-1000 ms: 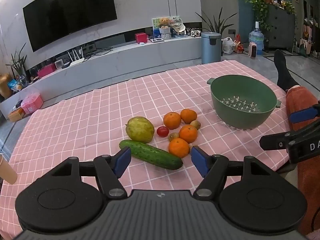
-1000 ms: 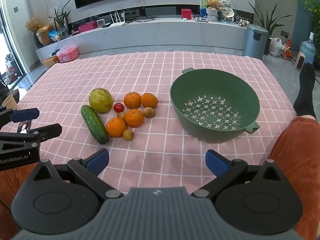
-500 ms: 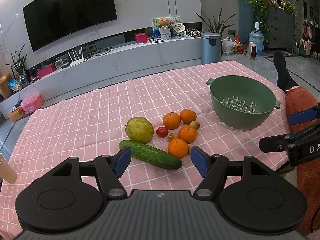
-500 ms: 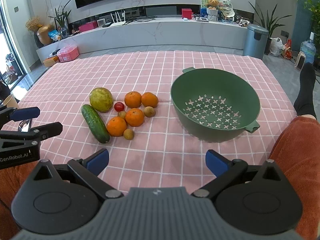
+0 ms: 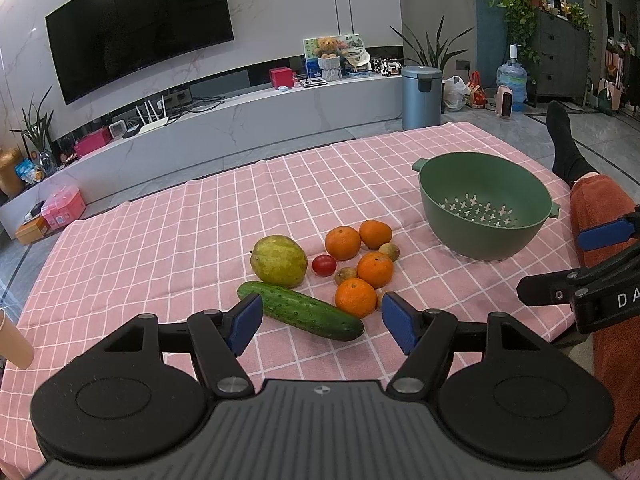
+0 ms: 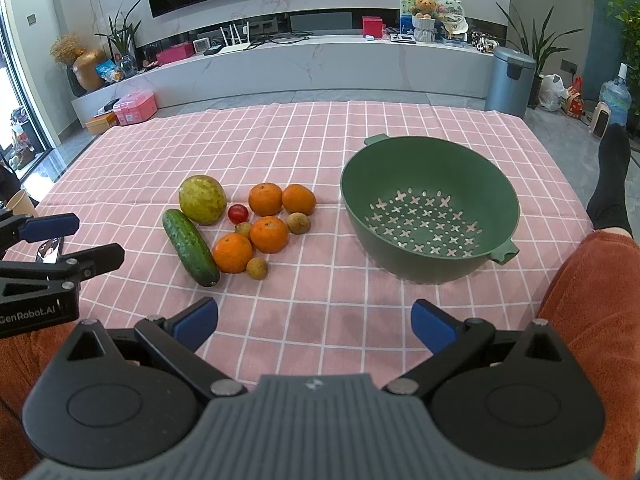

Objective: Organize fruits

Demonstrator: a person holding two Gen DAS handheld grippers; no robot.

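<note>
On the pink checked tablecloth [image 6: 320, 152] lies a cluster of produce: a green cucumber [image 6: 190, 247] [image 5: 300, 311], a yellow-green mango [image 6: 202, 199] [image 5: 278, 261], a cherry tomato [image 6: 238, 213] [image 5: 323, 265], several oranges [image 6: 269, 234] [image 5: 375, 269] and small brown fruits [image 6: 257, 268]. An empty green colander [image 6: 430, 208] [image 5: 484, 204] stands to their right. My left gripper [image 5: 322, 320] hovers open just in front of the cucumber. My right gripper [image 6: 314, 322] is open over bare cloth, nearer than the colander. Neither holds anything.
A person's leg in rust-coloured fabric [image 6: 588, 280] and a black sock [image 6: 610, 184] lie along the table's right edge. A paper cup [image 5: 12, 340] stands at the left edge. Beyond the table are a low TV bench [image 6: 304, 60] and a grey bin [image 6: 510, 80].
</note>
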